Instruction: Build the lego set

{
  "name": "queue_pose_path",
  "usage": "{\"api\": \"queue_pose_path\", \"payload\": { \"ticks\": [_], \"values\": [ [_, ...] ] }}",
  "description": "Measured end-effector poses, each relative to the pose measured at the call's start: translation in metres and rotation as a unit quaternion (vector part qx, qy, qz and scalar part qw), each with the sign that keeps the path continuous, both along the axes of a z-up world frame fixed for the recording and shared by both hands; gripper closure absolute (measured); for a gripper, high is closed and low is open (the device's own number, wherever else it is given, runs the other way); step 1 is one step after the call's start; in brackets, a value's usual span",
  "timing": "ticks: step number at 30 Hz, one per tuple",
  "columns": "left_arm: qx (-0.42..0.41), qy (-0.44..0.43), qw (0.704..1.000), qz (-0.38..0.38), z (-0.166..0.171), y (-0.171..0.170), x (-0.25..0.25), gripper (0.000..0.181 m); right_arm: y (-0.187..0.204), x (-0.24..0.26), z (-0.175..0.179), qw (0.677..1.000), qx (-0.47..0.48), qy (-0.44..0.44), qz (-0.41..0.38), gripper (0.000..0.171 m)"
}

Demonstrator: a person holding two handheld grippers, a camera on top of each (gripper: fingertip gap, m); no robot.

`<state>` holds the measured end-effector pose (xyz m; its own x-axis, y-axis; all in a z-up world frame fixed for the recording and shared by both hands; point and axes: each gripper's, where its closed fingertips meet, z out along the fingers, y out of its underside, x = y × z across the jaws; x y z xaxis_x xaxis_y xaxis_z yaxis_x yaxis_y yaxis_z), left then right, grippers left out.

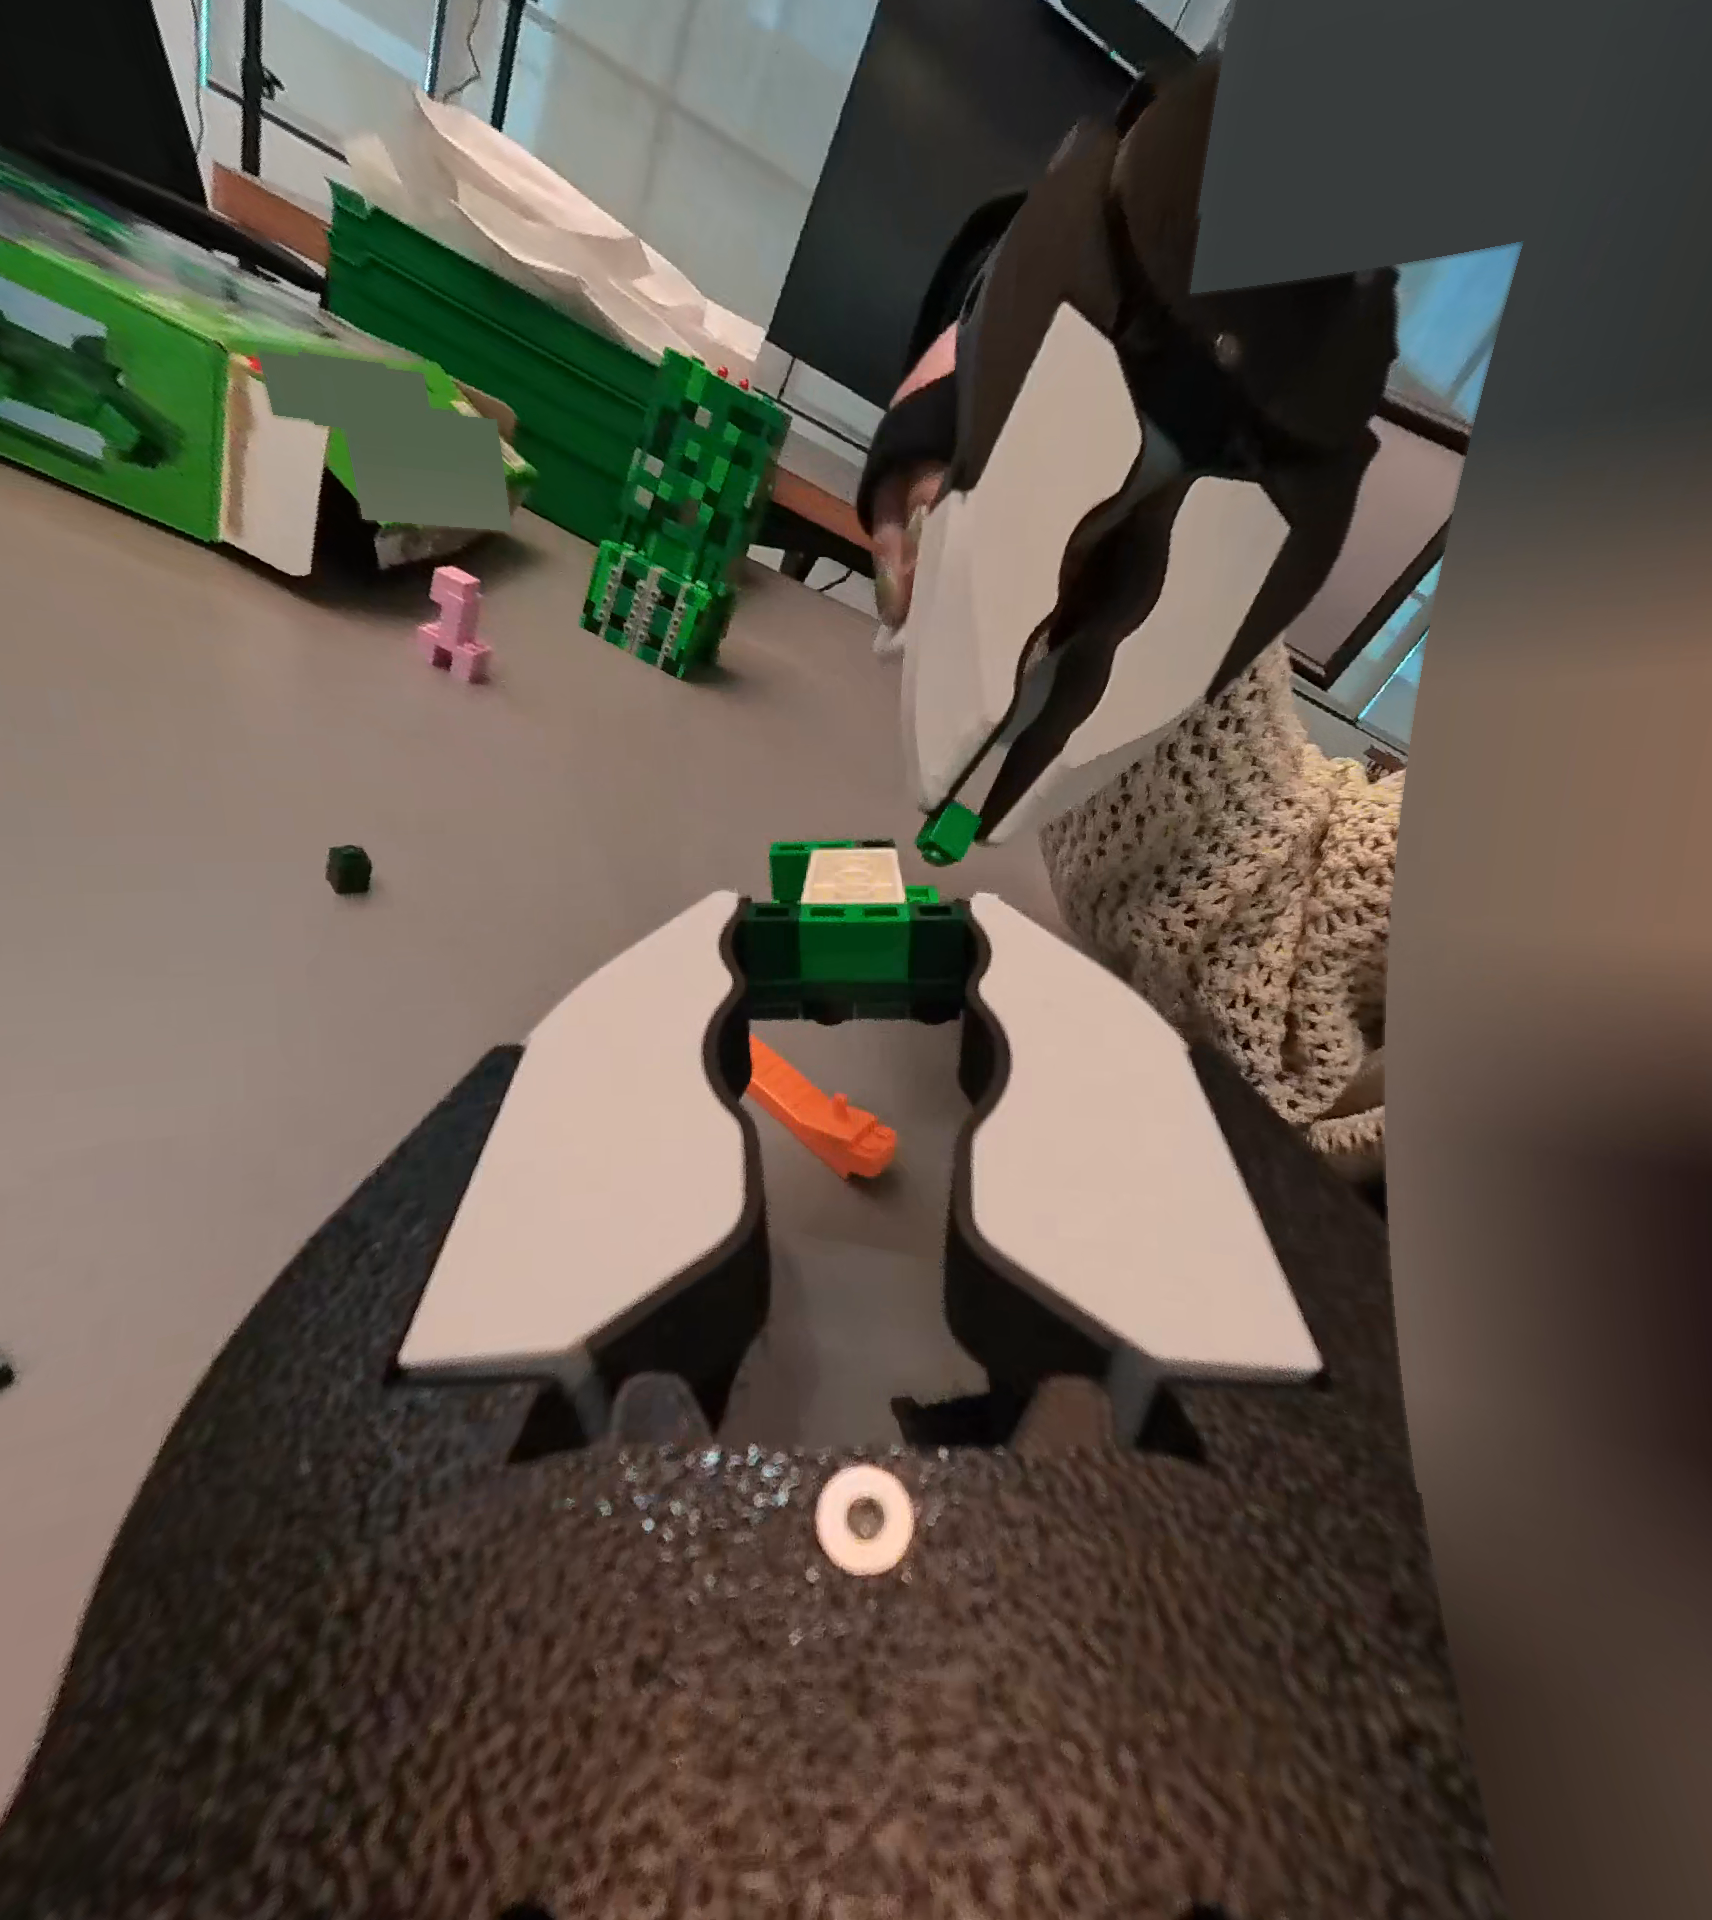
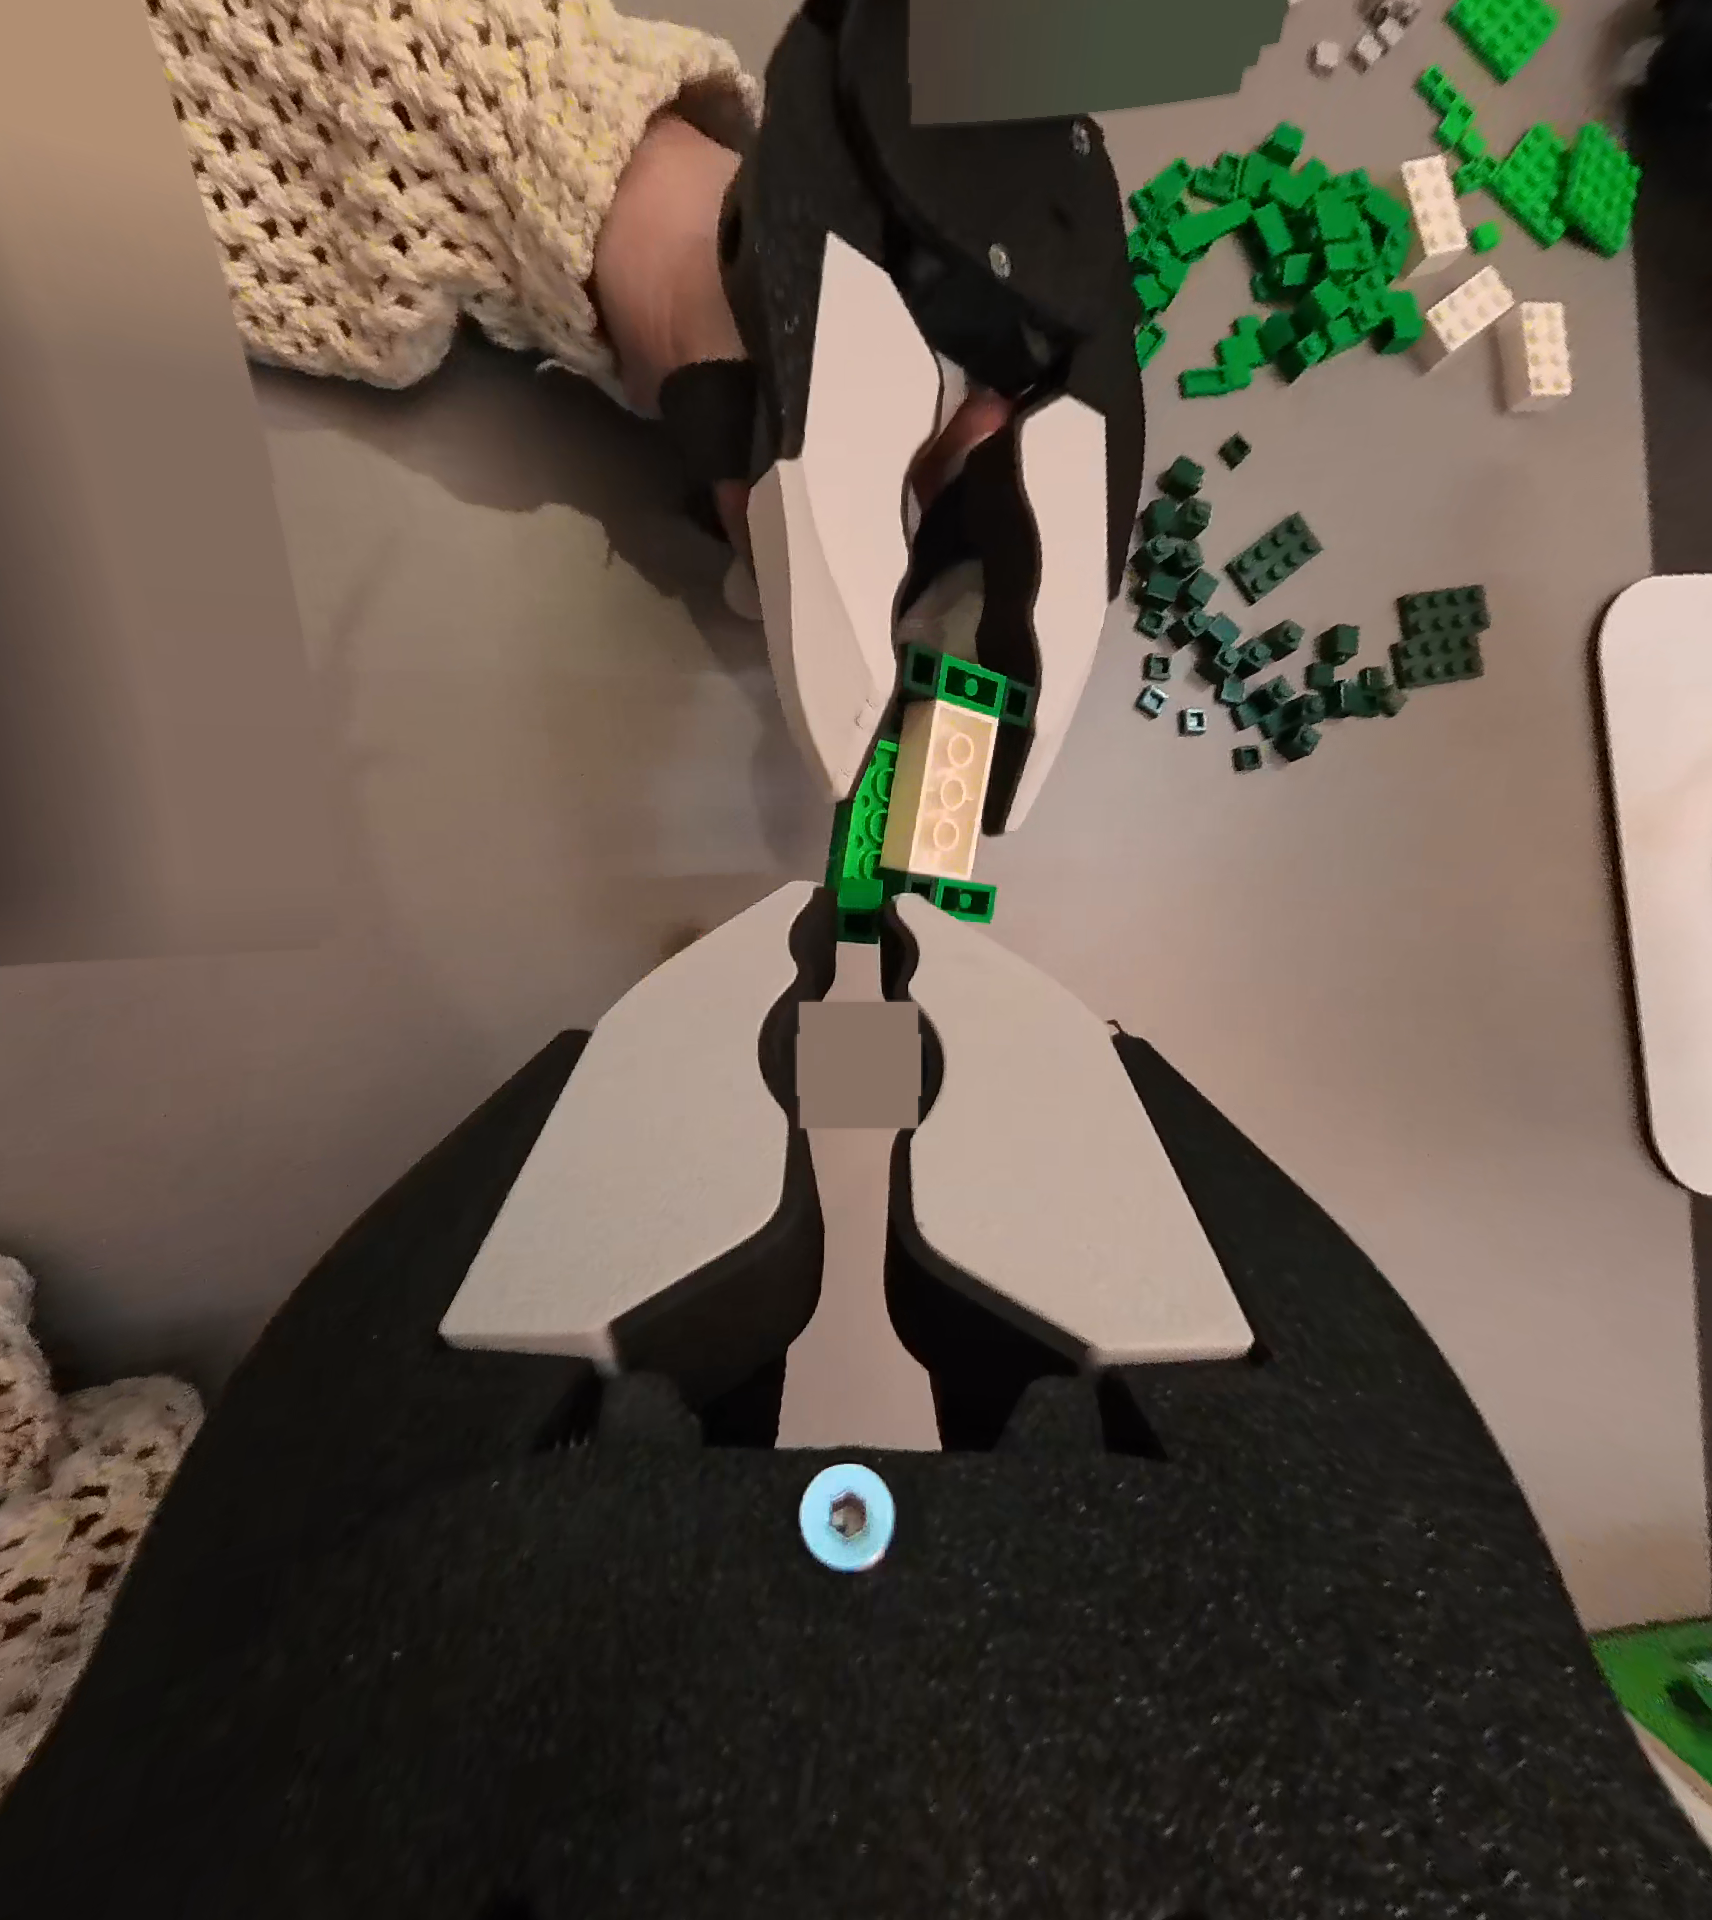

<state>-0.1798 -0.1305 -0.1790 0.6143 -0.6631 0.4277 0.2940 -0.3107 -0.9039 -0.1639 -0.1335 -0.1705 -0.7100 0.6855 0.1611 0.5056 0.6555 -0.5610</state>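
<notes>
Grey table [image 1: 156, 831] carries loose green bricks [image 2: 1278, 270], an orange separator [image 1: 821, 1117], a green box [image 1: 62, 374]

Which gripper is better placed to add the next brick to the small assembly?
Probably the right gripper: it pinches a small green brick just above the green assembly, which the left gripper grips.

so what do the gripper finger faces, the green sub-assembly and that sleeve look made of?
Finger faces: matte pale-grey rigid plastic over a black grainy body, likely printed. Green sub-assembly: glossy moulded plastic bricks, sharp edges, studs. Sleeve: cream open-knit yarn with visible holes; fibre unclear.
</notes>
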Motion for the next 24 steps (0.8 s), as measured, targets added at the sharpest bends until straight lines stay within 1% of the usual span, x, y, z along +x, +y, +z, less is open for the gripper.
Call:
{"api": "queue_pose_path", "payload": {
  "ticks": [5, 9, 15, 24],
  "values": [
    [-0.001, -0.005, 1.0, 0.01, 0.0, 0.001, -0.003, 0.145, -0.002, -0.002, -0.004, 1.0, 0.022, -0.001, 0.003, 0.163],
    [-0.003, 0.008, 1.0, 0.0, -0.002, 0.001, 0.001, 0.145, -0.009, -0.005, 0.0, 1.0, 0.02, 0.014, 0.02, 0.163],
    [-0.005, 0.041, 0.999, -0.025, -0.007, -0.003, 0.012, 0.145, -0.011, -0.001, -0.01, 0.999, 0.016, -0.023, 0.019, 0.163],
    [-0.007, 0.01, 1.0, -0.015, -0.003, -0.001, 0.004, 0.145, -0.011, -0.011, -0.007, 0.999, 0.034, 0.014, 0.019, 0.163]
  ]
}}
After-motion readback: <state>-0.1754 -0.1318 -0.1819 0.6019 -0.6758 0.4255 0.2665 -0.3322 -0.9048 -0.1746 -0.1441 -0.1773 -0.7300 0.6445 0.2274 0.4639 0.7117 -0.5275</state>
